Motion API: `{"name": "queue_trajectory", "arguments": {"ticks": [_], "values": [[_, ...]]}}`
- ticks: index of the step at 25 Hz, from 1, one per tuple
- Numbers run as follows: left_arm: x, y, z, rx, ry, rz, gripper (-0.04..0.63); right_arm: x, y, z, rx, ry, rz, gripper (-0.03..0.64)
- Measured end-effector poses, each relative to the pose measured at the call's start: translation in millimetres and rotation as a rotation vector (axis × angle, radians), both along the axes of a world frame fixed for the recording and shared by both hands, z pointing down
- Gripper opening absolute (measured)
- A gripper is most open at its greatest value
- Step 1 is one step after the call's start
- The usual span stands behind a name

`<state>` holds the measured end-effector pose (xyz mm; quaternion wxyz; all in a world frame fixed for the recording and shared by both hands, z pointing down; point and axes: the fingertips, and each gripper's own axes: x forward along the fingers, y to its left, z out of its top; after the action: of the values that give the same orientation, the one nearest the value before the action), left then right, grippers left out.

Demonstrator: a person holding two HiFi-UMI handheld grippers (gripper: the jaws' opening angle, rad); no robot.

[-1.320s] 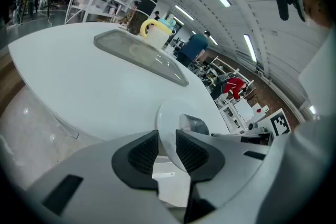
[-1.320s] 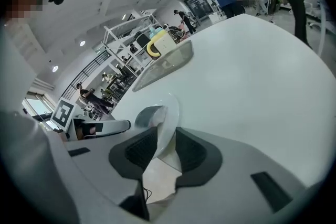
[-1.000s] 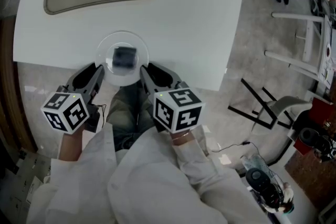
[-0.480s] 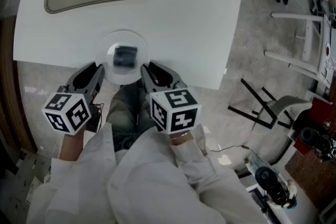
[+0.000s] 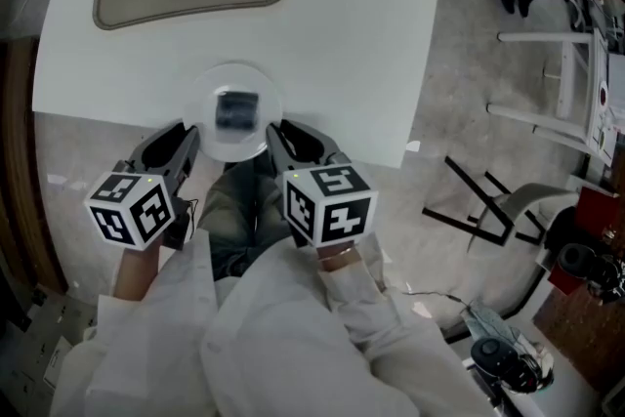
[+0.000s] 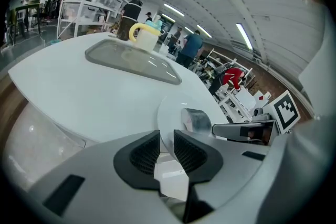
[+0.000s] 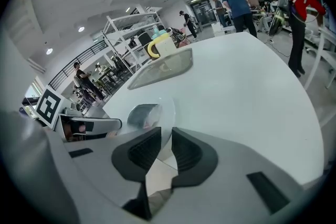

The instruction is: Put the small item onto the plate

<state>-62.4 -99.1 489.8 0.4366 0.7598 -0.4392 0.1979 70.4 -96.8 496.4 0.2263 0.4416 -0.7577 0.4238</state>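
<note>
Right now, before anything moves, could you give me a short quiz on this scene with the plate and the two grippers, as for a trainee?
1. True or false: the plate stands at the far edge of the table.
2. Fill in: the small dark item lies on the ___.
3. What stands between the jaws of the left gripper and of the right gripper? A) the small dark item; B) the plate's rim; C) nothing.

Key
1. False: it stands at the near edge.
2. Plate.
3. B. Both pairs of jaws have just been closing, with the rim between them.
</note>
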Motion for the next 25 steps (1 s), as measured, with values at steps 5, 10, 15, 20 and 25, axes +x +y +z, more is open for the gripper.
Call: {"name": "queue_trajectory", "arguments": {"ticks": [5, 10, 15, 20, 25], "values": [[2.3, -0.4, -7.2, -0.004, 0.023, -0.037, 0.081, 2.5, -2.8, -8.5, 0.009, -0.017, -0.012, 0.069], [3.3, -1.2, -13.5, 0.004, 0.004, -0.041, 0.081, 3.2, -6.6, -15.3, 0.023, -0.025, -0.034, 0.069], [6.6, 0.3, -20.8, 0.010, -0.006, -0.065, 0.083, 6.3, -9.3, -22.7, 0.036, -0.029, -0.068, 0.071], [12.7, -0.4, -21.6, 0.016, -0.011, -0.086, 0.081, 11.6, -14.8, -27.8, 0.053, -0.033, -0.099, 0.071], [10.5, -3.6, -22.5, 0.018, -0.008, -0.081, 0.083, 9.0, -23.1, -28.4, 0.059, -0.017, -0.113, 0.069]]}}
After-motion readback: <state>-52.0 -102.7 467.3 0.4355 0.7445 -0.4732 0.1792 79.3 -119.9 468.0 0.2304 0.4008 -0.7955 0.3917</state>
